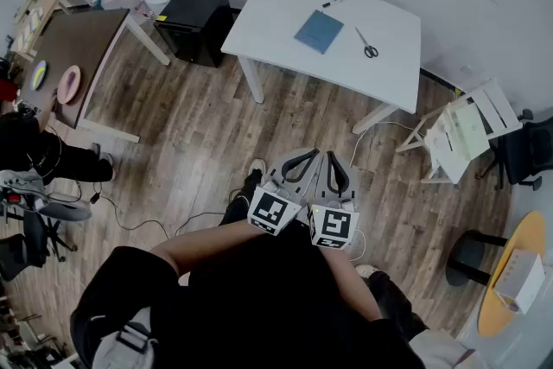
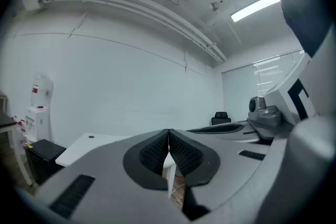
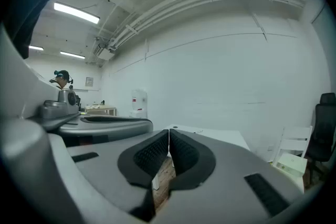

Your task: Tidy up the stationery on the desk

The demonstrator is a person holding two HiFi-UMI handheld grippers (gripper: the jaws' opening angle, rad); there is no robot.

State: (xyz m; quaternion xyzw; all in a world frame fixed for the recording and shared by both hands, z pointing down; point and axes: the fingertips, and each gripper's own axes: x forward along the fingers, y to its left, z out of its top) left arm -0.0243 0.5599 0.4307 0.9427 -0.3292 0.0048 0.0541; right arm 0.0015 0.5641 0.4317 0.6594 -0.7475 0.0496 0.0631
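Observation:
A white desk point(image 1: 285, 13) stands across the room in the head view. On it lie a blue notebook point(image 1: 319, 31), a pair of scissors point(image 1: 368, 44) to its right and a dark pen point(image 1: 333, 3) near the far edge. My left gripper point(image 1: 301, 163) and right gripper point(image 1: 337, 170) are held side by side close to my body, far from the desk. Both are shut with nothing between the pads. In the left gripper view the left gripper point(image 2: 168, 140) points toward the desk point(image 2: 84, 145); the right gripper point(image 3: 168, 140) does the same.
A black cabinet point(image 1: 194, 24) stands left of the desk. A brown table point(image 1: 78, 47) with round plates is at far left. A white folding chair point(image 1: 462, 130) and a yellow round table point(image 1: 510, 272) with a box are at right. Cables lie on the wooden floor point(image 1: 190, 151).

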